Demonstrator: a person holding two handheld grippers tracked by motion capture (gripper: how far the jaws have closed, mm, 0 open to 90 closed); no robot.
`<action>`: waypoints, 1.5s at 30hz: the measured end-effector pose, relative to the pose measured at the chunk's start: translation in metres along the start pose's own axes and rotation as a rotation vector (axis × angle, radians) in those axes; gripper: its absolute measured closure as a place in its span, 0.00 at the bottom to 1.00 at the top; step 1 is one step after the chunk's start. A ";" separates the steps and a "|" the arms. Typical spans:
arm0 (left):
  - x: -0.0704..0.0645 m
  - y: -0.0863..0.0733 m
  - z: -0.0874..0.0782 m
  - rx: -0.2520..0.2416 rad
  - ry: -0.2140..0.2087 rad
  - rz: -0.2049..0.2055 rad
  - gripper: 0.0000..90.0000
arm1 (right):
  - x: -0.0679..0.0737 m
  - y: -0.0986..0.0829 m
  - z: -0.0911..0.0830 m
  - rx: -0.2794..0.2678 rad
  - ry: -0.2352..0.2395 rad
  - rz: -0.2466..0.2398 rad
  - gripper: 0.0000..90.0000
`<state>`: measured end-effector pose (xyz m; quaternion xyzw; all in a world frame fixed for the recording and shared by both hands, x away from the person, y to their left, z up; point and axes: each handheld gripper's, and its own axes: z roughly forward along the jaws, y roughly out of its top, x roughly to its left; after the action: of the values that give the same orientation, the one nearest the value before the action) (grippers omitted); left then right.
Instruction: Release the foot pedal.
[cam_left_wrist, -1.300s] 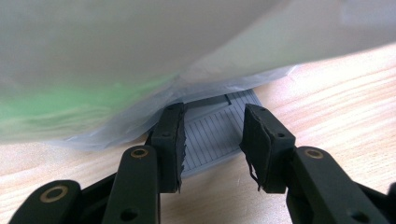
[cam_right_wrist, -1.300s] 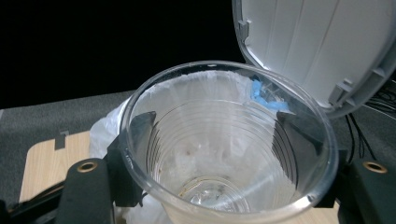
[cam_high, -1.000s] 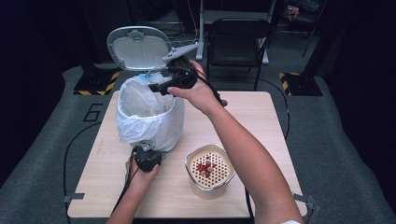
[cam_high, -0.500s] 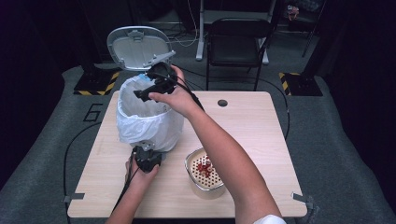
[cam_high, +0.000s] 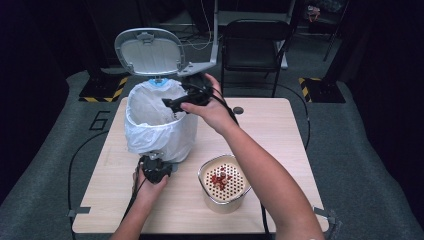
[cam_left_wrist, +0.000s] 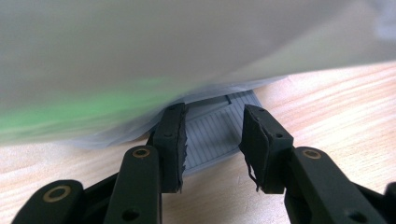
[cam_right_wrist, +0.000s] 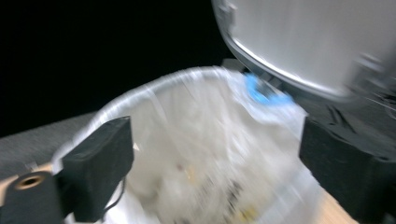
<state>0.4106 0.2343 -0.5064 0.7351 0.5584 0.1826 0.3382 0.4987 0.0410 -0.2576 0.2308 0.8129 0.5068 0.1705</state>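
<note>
A trash bin lined with a white bag stands at the table's left, its grey lid raised. My right gripper hovers over the bin's right rim, open and empty. Its own view looks between the wide-apart jaws of the right gripper into the bag, where small scraps lie at the bottom. My left gripper rests at the bin's foot. There the left gripper stands open with the ribbed grey pedal between and below its jaws.
A beige strainer bowl with red bits inside sits on the wooden table near the front, right of the bin. A small dark disc lies at the back. A black chair stands beyond the table.
My right gripper swung left from the bin's right side to over its opening, then dropped slightly lower. The left gripper stayed at the pedal; the lid stayed up.
</note>
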 end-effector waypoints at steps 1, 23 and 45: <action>0.004 0.000 -0.002 0.012 -0.017 0.002 0.66 | -0.003 -0.007 -0.008 0.007 0.000 -0.006 0.14; 0.057 -0.025 -0.042 -0.056 -0.033 -0.070 0.50 | -0.057 -0.159 -0.111 0.091 -0.217 0.061 0.17; 0.106 -0.048 -0.042 -0.086 0.073 -0.099 0.42 | -0.059 -0.307 -0.147 0.205 -0.508 0.187 0.17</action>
<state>0.3828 0.3540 -0.5217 0.6842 0.5978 0.2162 0.3576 0.4104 -0.2172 -0.4695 0.4401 0.7664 0.3617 0.2969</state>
